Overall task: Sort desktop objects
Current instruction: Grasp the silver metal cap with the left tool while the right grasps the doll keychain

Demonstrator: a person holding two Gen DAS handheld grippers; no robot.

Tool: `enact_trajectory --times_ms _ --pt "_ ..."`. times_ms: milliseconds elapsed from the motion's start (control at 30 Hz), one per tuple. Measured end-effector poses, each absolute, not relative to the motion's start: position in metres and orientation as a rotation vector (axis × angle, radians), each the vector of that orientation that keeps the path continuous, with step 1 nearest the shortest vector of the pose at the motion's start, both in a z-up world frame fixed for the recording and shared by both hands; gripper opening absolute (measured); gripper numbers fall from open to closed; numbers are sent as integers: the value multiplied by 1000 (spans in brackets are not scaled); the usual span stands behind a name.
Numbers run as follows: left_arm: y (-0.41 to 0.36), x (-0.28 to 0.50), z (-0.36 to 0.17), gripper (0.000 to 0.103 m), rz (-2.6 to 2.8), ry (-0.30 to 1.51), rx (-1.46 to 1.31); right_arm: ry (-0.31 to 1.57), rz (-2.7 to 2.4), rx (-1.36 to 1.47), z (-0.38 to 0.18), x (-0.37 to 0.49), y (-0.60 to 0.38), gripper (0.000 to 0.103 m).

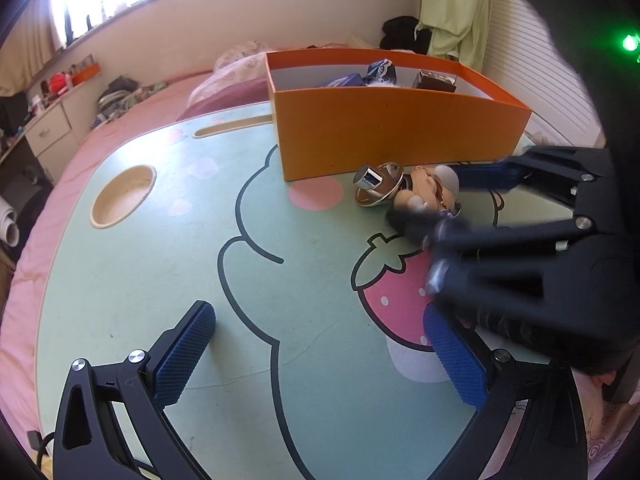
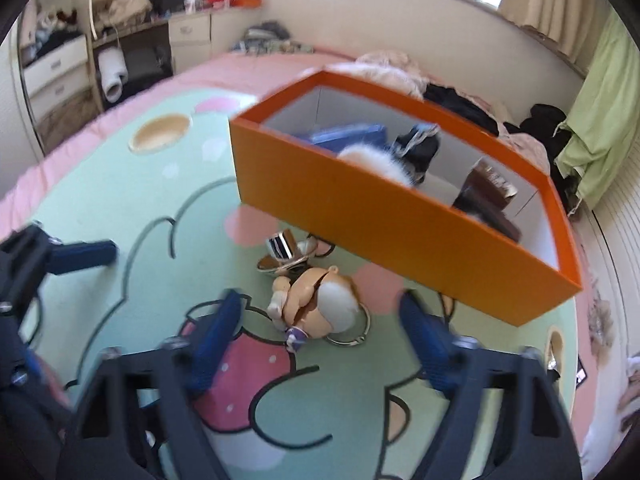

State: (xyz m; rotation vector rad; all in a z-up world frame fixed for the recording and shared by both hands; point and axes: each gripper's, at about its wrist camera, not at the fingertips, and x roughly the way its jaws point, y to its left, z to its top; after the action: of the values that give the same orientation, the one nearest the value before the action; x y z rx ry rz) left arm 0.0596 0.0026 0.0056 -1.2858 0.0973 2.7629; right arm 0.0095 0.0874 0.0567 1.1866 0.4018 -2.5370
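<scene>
A small cartoon doll keychain (image 2: pixel 320 300) lies on the mint lap desk (image 2: pixel 120 200) just in front of the orange box (image 2: pixel 380 216). A shiny metal trinket (image 2: pixel 284 254) rests against the doll on its far side. My right gripper (image 2: pixel 320 320) hovers over the doll with its blue fingers on either side, a gap left on both, so it is open. In the left wrist view the right gripper (image 1: pixel 428 196) is blurred around the doll (image 1: pixel 428 190). My left gripper (image 1: pixel 320 356) stands open over the bare desk (image 1: pixel 200 240), nothing between its pads.
The orange box (image 1: pixel 400 136) holds a blue packet (image 2: pixel 352 134), dark cloth (image 2: pixel 420 148), white fluff and a brown case (image 2: pixel 492 192). The desk has a round cup recess (image 1: pixel 122 196) and a slot (image 1: pixel 236 126) at its far left. A pink bed surrounds the desk.
</scene>
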Motion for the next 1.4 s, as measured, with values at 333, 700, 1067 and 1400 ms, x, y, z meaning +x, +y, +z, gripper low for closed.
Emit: enact_trajectory --times_ms 333,700,1067,1400 --pt "3 59 6 103 2764 97 -1286 108 -2599 1100 63 51 149 41" --pt "3 59 8 103 2767 97 -1292 113 -2689 1129 49 74 180 41" --pt "6 52 15 103 2753 100 -1288 106 -2684 1119 49 74 182 41" --pt "31 19 30 97 2742 135 -1254 95 -2681 1112 49 75 183 42"
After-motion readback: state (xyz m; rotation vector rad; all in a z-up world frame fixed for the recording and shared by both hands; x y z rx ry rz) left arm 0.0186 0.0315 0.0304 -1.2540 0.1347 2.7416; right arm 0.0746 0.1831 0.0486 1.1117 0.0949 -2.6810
